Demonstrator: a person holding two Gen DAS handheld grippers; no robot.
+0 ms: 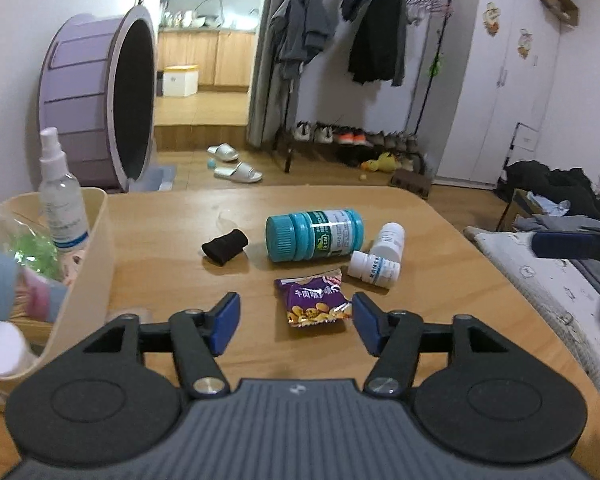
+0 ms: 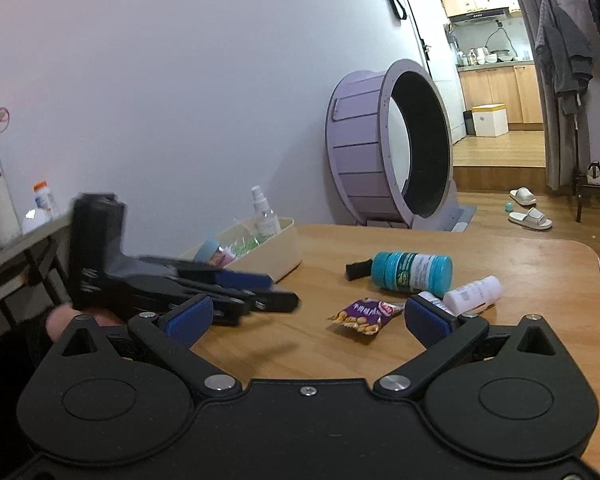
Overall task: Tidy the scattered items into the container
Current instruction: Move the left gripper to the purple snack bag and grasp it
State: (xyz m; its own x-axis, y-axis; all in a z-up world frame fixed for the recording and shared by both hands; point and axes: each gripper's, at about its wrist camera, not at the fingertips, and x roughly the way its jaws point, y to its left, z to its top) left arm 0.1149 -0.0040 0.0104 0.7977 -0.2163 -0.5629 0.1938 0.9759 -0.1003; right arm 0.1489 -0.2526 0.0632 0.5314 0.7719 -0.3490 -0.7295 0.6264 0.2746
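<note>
Both sets of fingers spread, empty: left gripper (image 1: 296, 322) straddling snack packet (image 1: 313, 300) for pickup; right gripper (image 2: 306, 314) alongside. Bottles loose on worktop (image 1: 160, 248), beside container (image 1: 94, 240).

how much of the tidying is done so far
Partly done: the cream container already holds a spray bottle and other bits. Nothing is in hand: the left gripper and right gripper are both open and empty. Left on the table: snack packet, teal bottle, two white bottles and a black roll.
</note>
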